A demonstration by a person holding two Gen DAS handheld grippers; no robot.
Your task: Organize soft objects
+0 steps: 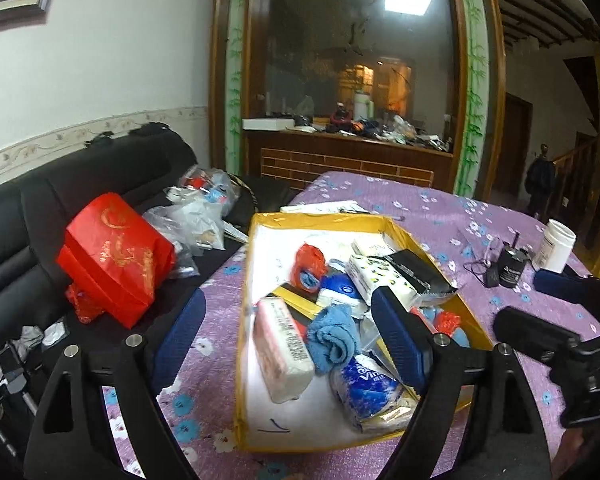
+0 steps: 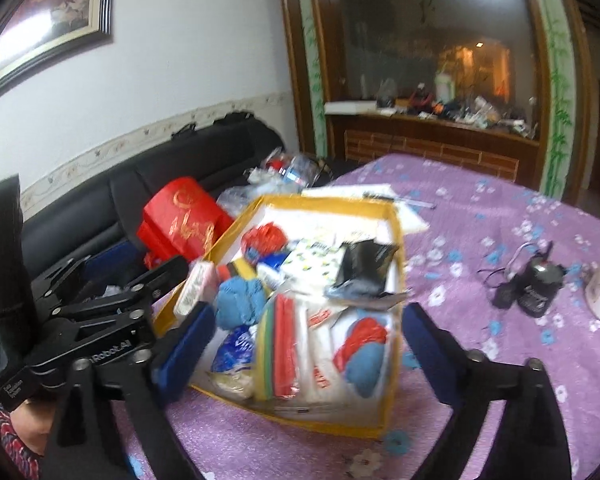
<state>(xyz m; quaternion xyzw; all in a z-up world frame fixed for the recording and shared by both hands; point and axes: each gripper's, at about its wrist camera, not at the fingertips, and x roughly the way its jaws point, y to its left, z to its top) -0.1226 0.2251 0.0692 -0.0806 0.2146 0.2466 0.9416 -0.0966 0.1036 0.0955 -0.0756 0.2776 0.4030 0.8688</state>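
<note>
A yellow-rimmed box (image 1: 320, 220) on the purple flowered table holds several soft items: a blue rolled towel (image 1: 334, 338), a pink-white tissue pack (image 1: 284, 350), a blue tissue pack (image 1: 370, 394), a red bag (image 1: 310, 266) and a black pouch (image 1: 418, 270). My left gripper (image 1: 290, 342) is open and empty, its fingers straddling the box's near left part. My right gripper (image 2: 308, 348) is open and empty over the box (image 2: 380, 428), above the towel (image 2: 240, 306) and flat plastic packs (image 2: 300, 356). The right gripper also shows in the left wrist view (image 1: 540, 304).
A black sofa (image 1: 28, 216) at the left carries a red gift bag (image 1: 116, 264) and plastic bags (image 1: 196, 216). On the table's right stand a white jar (image 1: 554, 246) and a small black device with a cord (image 1: 510, 268). Papers (image 1: 328, 208) lie behind the box.
</note>
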